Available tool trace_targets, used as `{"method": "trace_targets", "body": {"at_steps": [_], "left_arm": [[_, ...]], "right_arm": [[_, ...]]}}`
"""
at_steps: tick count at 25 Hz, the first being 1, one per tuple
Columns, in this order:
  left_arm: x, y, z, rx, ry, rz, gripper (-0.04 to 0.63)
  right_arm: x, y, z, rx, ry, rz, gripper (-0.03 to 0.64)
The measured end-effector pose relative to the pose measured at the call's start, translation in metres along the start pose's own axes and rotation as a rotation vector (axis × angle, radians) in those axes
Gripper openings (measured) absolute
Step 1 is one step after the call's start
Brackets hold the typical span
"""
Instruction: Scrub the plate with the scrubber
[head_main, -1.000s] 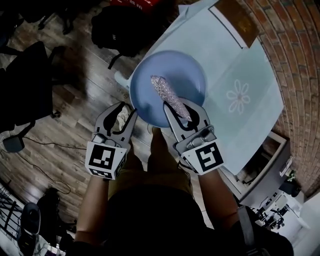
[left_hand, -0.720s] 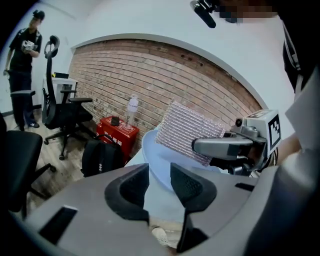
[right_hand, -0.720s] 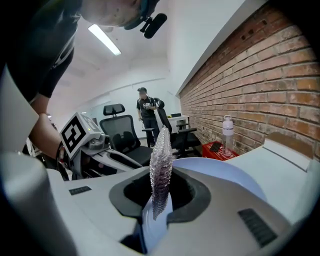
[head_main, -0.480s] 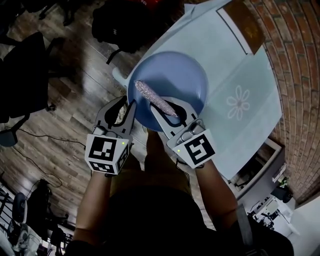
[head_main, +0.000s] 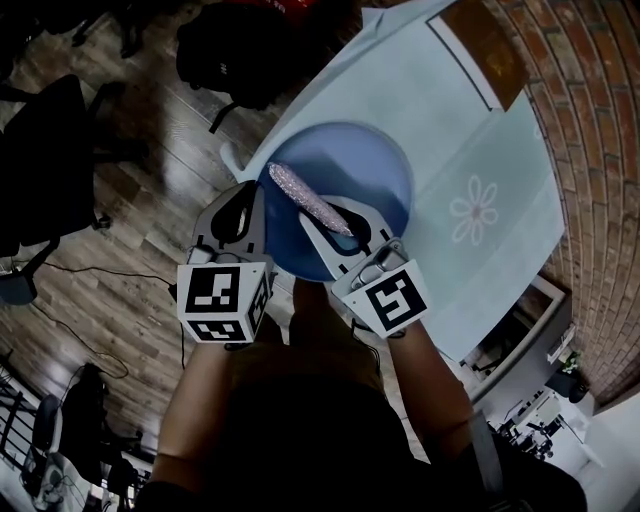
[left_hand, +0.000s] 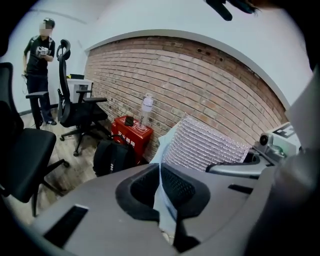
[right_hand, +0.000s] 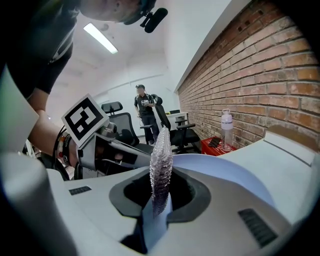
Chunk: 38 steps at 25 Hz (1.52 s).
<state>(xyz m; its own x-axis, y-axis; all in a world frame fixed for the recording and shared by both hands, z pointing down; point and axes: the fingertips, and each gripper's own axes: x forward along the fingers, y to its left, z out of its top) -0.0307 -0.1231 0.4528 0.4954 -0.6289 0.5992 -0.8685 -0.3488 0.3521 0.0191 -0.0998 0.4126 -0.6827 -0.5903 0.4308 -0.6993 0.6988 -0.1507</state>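
Clamping the blue plate (head_main: 372, 165) by its left rim, the left gripper (head_main: 252, 203) has just been closing its jaws on that thin edge. The right gripper (head_main: 345, 226) is pinched tight on a silvery scrubber (head_main: 303, 193), which lies across the plate. The plate sits at the left edge of the pale blue table (head_main: 480, 120).

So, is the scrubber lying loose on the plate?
No, the right gripper view shows the silvery scrubber clamped between the jaws of the right gripper.

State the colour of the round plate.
Light blue; the round plate shows best in the head view.
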Motion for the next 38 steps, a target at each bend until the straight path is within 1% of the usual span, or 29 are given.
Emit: {"method": "trace_targets", "body": {"at_steps": [8,10,13,14,15,18,21,24,25,29,38], "left_arm": [[0.019,0.011,0.023,0.039,-0.053,0.052,0.031],[0.019,0.013,0.024,0.060,-0.044,0.057,0.032],[0.016,0.010,0.022,0.129,-0.018,0.053,0.032],[0.015,0.009,0.019,0.140,-0.004,0.044,0.032],[0.015,0.008,0.016,0.138,0.013,0.034,0.034],[0.019,0.011,0.005,0.097,0.054,0.020,0.034],[0.021,0.014,0.006,0.072,0.044,0.040,0.034],[0.021,0.013,0.007,0.066,0.038,0.052,0.034],[0.021,0.013,0.007,0.066,0.038,0.053,0.034],[0.021,0.013,0.007,0.086,0.043,0.056,0.034],[0.022,0.014,0.006,0.089,0.041,0.062,0.034]], "right_arm": [[0.008,-0.025,0.004,0.032,-0.020,-0.043,0.089],[0.011,-0.027,0.008,0.032,-0.034,-0.044,0.089],[0.014,-0.029,0.012,0.032,-0.045,-0.041,0.089],[0.014,-0.029,0.011,0.033,-0.041,-0.039,0.089],[0.015,-0.029,0.010,0.032,-0.034,-0.035,0.089],[0.020,-0.026,0.000,0.030,0.004,-0.023,0.089],[0.022,-0.030,-0.004,0.054,0.026,-0.049,0.088],[0.021,-0.035,-0.002,0.003,0.043,-0.071,0.088],[0.021,-0.036,-0.002,0.000,0.055,-0.077,0.087],[0.020,-0.045,-0.005,0.042,0.126,-0.120,0.087],[0.015,-0.070,-0.005,0.028,0.161,-0.195,0.087]]}}
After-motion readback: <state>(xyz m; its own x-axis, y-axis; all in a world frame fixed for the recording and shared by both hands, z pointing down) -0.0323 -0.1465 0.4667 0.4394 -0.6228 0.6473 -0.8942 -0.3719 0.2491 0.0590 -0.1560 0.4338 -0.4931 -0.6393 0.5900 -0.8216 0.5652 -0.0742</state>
